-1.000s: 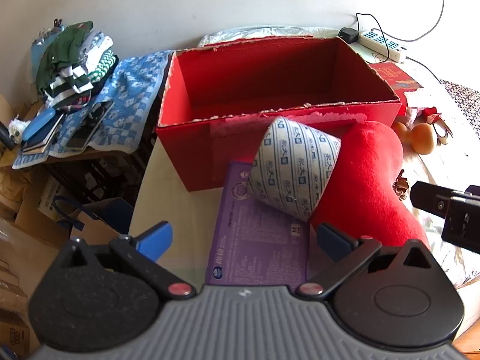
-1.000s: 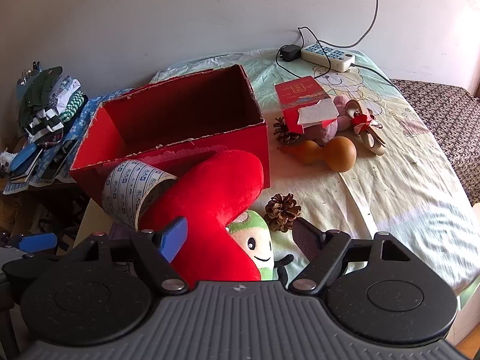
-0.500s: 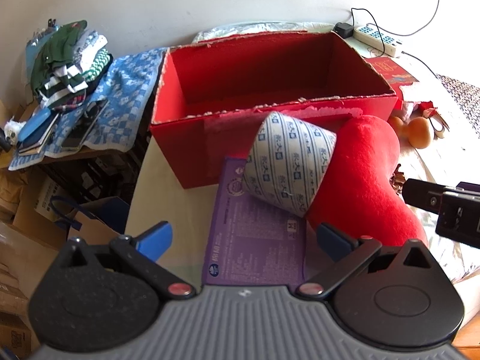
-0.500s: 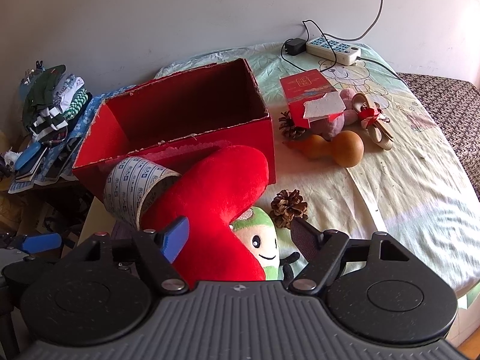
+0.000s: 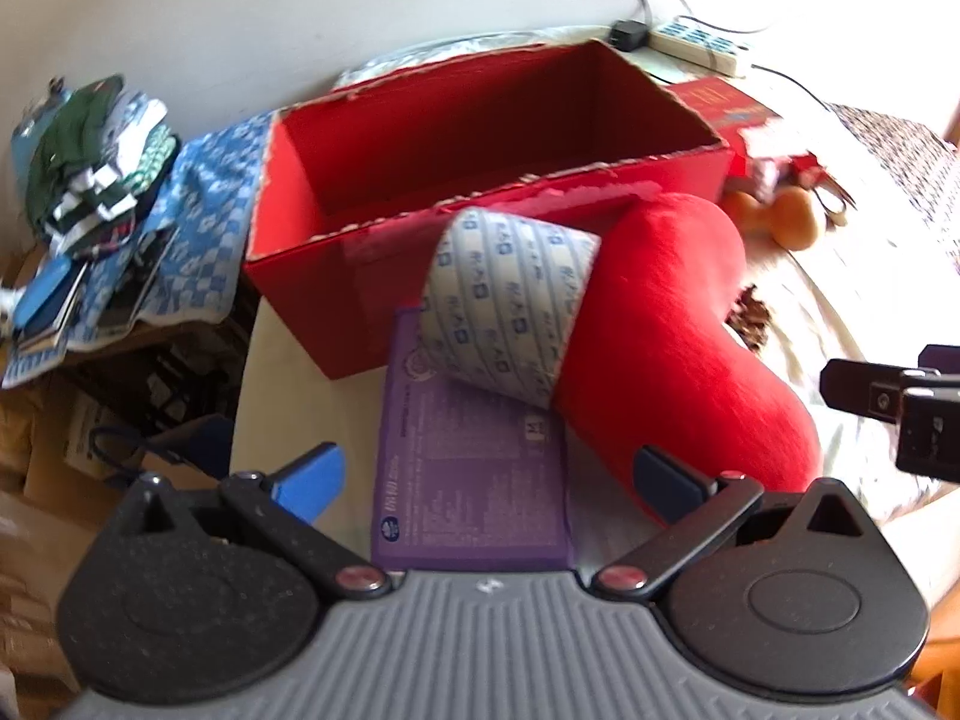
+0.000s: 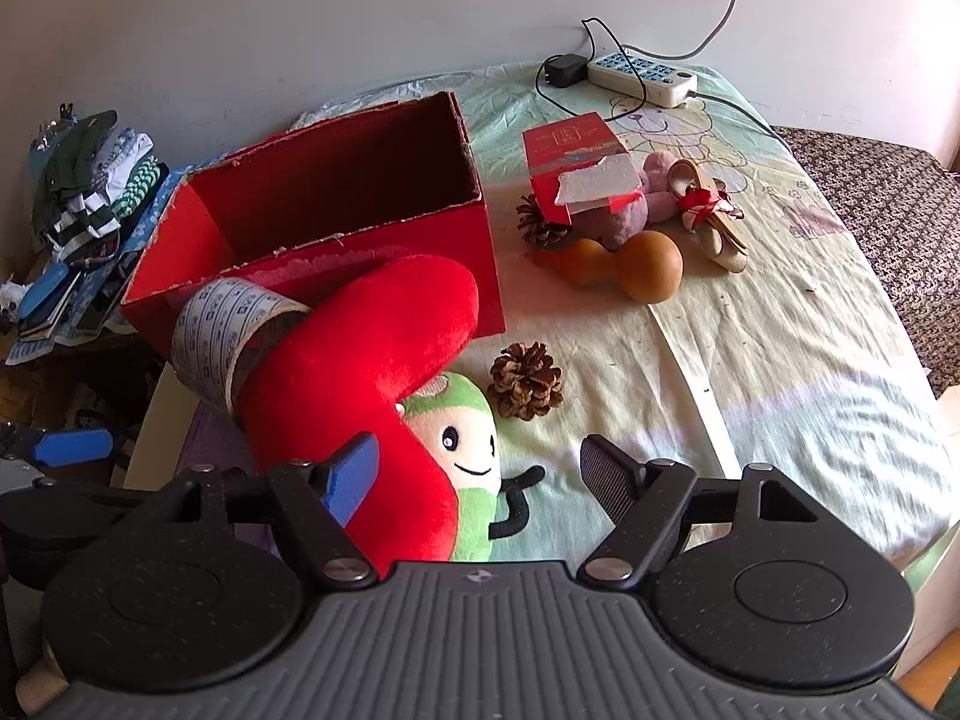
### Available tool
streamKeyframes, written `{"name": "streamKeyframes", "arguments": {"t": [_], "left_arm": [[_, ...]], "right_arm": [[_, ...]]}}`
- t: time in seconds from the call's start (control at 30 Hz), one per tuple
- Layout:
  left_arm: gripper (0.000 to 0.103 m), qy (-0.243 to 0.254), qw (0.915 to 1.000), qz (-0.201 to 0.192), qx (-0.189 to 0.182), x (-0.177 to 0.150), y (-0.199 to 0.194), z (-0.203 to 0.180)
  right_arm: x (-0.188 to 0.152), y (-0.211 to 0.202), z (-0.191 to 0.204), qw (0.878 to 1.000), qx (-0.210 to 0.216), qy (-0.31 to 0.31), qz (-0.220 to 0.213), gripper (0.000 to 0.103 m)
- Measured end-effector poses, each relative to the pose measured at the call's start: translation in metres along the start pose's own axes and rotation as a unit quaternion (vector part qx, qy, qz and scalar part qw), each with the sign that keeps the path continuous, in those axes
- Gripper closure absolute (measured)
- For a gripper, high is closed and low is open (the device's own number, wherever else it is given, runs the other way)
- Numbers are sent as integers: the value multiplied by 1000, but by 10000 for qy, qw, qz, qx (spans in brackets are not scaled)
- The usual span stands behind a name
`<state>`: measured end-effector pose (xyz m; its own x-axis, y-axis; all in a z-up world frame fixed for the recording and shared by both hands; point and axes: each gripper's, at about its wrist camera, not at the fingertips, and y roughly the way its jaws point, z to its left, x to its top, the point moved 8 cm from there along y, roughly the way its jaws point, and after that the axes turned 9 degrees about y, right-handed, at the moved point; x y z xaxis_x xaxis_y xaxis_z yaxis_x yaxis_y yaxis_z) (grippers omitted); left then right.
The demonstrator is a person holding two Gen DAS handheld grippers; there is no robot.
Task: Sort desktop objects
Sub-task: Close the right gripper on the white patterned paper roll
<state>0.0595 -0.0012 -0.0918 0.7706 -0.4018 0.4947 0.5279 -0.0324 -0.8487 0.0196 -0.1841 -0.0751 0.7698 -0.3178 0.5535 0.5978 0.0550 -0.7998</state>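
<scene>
From the left wrist camera: the left gripper (image 5: 489, 477) hangs with its fingers spread wide and nothing between them, poised over a purple box (image 5: 471, 474) lying flat at the near edge of the table (image 5: 282, 384). A patterned paper roll (image 5: 510, 306) rests tilted on the box's far end, leaning against a red plush (image 5: 672, 348), with the open red box (image 5: 480, 180) standing empty just behind. The trouble here, to my eye: lifting the purple box would tip the roll, which looks free to tumble off the table's left side toward the clutter below. The view is a little blurred.

From the right wrist camera: the right gripper (image 6: 480, 474) is likewise spread and holding nothing, its blue finger (image 6: 354, 474) in front of the red plush and a green doll (image 6: 462, 450) tucked beneath it. A pine cone (image 6: 527, 381) sits just beside the doll; a gourd (image 6: 624, 261), a small red carton (image 6: 576, 171), a second cone (image 6: 540, 222) and a bow-tied ornament (image 6: 711, 210) lie well apart toward the wall. Closing here could snag plush and doll together, I'd judge, and dragging the soft plush may shove the roll it props.
</scene>
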Motion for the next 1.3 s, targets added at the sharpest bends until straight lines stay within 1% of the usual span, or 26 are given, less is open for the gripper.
{"name": "streamKeyframes", "arguments": {"t": [0.17,0.3,0.4,0.53,0.73,1.0,1.3], "left_arm": [[1,451,9988,-86,-160,-8,-10,-12],[1,724,9964,57,-427,-19,-8,-23],[1,831,9949,194,-533,-27,-4,-30],[1,905,9937,277,-608,-34,-2,-35],[1,870,9932,399,-661,-40,6,-34],[1,940,9919,503,-692,-48,14,-41],[1,834,9916,651,-748,-52,23,-41]], "right_arm": [[-6,1,-10,9999,-131,34,85,25],[-11,1,-15,9997,-151,138,125,25],[-15,0,-17,9996,-175,186,137,25],[-21,1,-18,9993,-193,277,169,25],[-27,1,-20,9988,-241,369,196,25],[-32,4,-18,9989,-260,275,292,25],[-33,12,-16,9987,-206,191,418,25]]}}
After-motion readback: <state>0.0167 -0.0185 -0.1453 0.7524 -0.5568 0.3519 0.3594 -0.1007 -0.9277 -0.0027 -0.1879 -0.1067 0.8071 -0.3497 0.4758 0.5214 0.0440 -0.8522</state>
